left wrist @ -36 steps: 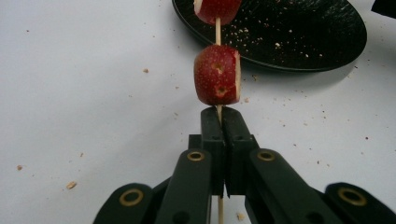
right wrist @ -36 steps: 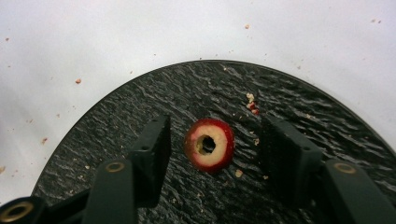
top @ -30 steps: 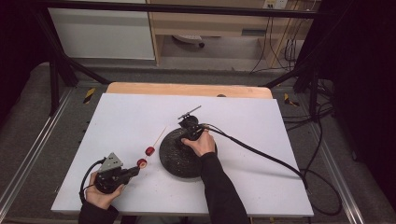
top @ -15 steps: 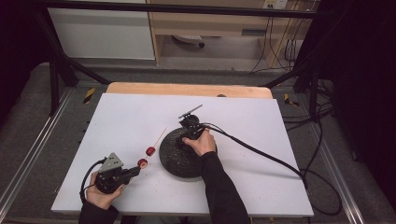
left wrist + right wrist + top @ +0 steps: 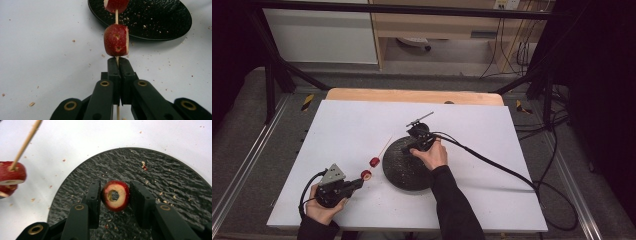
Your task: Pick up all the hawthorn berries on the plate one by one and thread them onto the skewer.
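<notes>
My left tongs (image 5: pixel 117 62) grip the skewer (image 5: pixel 116 15), its long axis running toward 1 o'clock. My right tongs (image 5: pixel 115 196) have just closed on an apple ring (image 5: pixel 115 195) above the plate (image 5: pixel 175 185); the skewer tip lies at 10 o'clock from it, cut off in my right gripper view

The plate (image 5: pixel 160 177) looks matt black with a rough, rippled texture. The skewer (image 5: pixel 116 16) is pale wood; the apple slice (image 5: pixel 115 195) has glossy red skin. The table (image 5: pixel 352 125) is smooth matt white.
</notes>
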The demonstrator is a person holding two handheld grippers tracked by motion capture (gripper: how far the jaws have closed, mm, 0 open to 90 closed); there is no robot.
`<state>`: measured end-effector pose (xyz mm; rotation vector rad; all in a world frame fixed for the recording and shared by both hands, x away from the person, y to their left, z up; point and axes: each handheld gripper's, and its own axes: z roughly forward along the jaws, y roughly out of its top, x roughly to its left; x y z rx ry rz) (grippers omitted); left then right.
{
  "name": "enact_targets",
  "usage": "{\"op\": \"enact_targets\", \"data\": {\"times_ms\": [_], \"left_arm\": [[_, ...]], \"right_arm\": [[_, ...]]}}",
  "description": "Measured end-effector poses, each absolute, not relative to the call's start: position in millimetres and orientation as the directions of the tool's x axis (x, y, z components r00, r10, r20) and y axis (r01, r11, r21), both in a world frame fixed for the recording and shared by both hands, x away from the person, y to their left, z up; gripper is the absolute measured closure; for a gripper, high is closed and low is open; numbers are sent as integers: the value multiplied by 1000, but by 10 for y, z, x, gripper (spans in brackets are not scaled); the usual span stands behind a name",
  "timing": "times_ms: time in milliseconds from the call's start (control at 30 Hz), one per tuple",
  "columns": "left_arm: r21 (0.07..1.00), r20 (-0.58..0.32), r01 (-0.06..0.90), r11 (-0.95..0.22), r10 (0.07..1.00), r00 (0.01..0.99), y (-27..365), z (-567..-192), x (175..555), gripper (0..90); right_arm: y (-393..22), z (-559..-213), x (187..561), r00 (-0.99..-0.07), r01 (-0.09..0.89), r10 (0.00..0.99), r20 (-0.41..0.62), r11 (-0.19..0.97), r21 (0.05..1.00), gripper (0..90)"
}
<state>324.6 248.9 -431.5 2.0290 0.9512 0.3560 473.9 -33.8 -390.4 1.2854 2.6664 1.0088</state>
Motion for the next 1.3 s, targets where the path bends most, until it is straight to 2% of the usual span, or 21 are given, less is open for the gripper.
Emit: {"op": "enact_targets", "data": {"times_ms": [300,767,1000,1300], "left_arm": [[793,-88,493,-357,735,673,2451,-4315,3249,885],[796,-79,482,-367,726,683,2387,-4320,3225,885],[800,-82,477,-365,720,689,2322,-4321,3213,885],[812,-90,471,-346,721,687,2255,-4314,3182,884]], "right_arm": [[-563,-3844,4600,-653,688,704,281,396,608,631],[-896,-3858,4300,-639,666,667,384,229,710,630],[-1024,-3939,4196,-623,653,647,438,124,747,631],[-1110,-4025,4096,-602,612,601,526,-76,787,632]]}}
